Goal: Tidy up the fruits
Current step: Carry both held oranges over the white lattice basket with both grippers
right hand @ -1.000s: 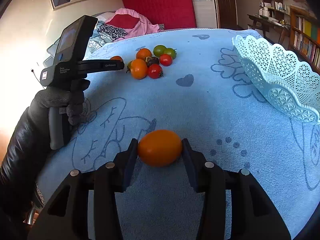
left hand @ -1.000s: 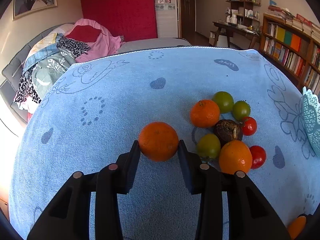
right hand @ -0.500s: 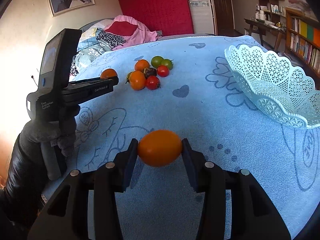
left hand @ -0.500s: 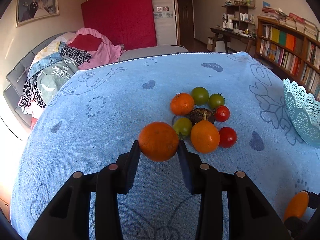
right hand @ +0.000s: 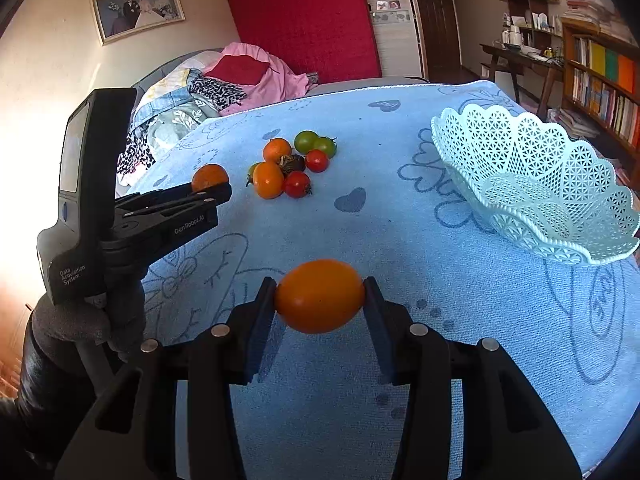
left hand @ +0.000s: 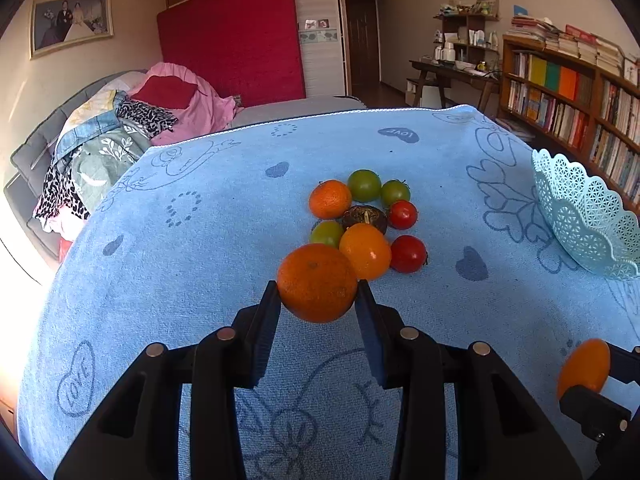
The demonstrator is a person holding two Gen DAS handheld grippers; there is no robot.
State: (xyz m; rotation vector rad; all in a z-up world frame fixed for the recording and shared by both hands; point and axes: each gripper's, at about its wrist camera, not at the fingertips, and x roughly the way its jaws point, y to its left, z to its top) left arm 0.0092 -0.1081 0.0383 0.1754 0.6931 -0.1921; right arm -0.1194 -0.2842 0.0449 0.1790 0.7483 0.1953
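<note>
My left gripper [left hand: 317, 300] is shut on a round orange mandarin [left hand: 317, 282], held above the blue cloth just short of the fruit pile. That pile [left hand: 362, 220] holds another mandarin, an orange tomato, green and red tomatoes and a dark brown fruit. My right gripper [right hand: 320, 300] is shut on an oval orange tomato [right hand: 319, 296], lifted over the cloth. In the right wrist view the left gripper [right hand: 212, 188] and its mandarin [right hand: 209, 176] appear at the left, with the pile [right hand: 292, 164] beyond. A pale blue lattice basket [right hand: 532, 196] stands empty at the right.
The blue cartoon-print cloth [left hand: 192, 280] covers the whole table. A gloved hand [right hand: 72, 320] grips the left tool. Behind the table are a sofa with heaped clothes [left hand: 120, 132], a desk and bookshelves [left hand: 568, 92] at the right.
My left gripper has carried the mandarin back and to the left of the pile, so the pile now sits farther off and the basket shows more. The right gripper has hardly moved.
</note>
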